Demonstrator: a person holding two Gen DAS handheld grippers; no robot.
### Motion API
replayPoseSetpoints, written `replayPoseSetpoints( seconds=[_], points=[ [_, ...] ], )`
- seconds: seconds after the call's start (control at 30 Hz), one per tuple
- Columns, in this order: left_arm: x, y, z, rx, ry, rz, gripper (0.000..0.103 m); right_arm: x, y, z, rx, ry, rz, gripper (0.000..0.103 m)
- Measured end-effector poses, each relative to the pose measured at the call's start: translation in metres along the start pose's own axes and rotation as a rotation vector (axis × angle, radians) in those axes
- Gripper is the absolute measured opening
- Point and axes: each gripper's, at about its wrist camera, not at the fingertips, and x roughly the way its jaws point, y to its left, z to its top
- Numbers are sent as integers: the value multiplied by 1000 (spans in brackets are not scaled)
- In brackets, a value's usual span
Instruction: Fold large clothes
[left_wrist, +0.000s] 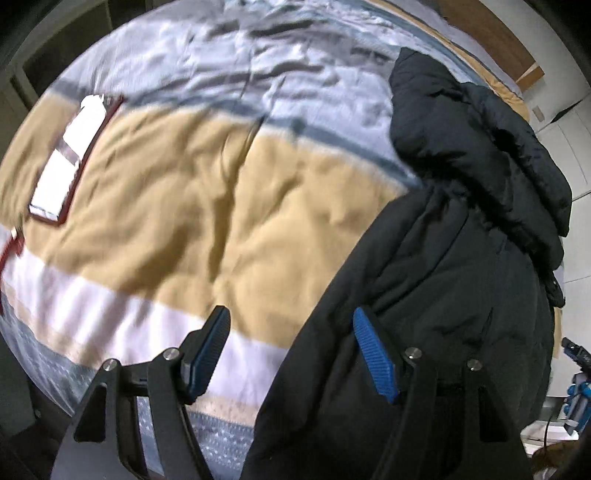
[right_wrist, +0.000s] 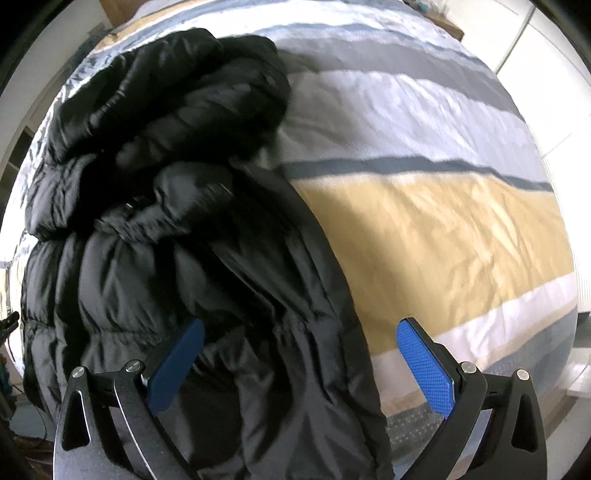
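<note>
Black padded jacket (left_wrist: 461, 229) lies crumpled on the bed, over a striped duvet (left_wrist: 177, 206) banded in tan, white and grey. In the left wrist view the left gripper (left_wrist: 291, 350) points steeply down with its jaws spread; one blue pad sits over the jacket's near edge, the other over the duvet, and neither presses on the fabric. In the right wrist view the right gripper (right_wrist: 301, 363) also stands spread, straddling the jacket's (right_wrist: 177, 229) opposite edge, nothing pinched between the pads. A flat white item with a dark red border (left_wrist: 70, 162) rests on the tan band, well apart from the jacket.
</note>
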Motion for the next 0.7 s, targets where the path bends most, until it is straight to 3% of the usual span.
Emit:
replayPoseSetpoints(
  seconds=[0.33, 0.6, 0.7],
  points=[
    [16, 26, -26, -53, 77, -96, 68, 18, -23, -21, 35, 72, 0, 102],
    [24, 40, -39, -147, 144, -283, 68, 31, -48, -43, 115, 119, 53, 102],
    [24, 42, -43, -167, 150, -316, 68, 36, -58, -51, 144, 136, 79, 102]
  ],
)
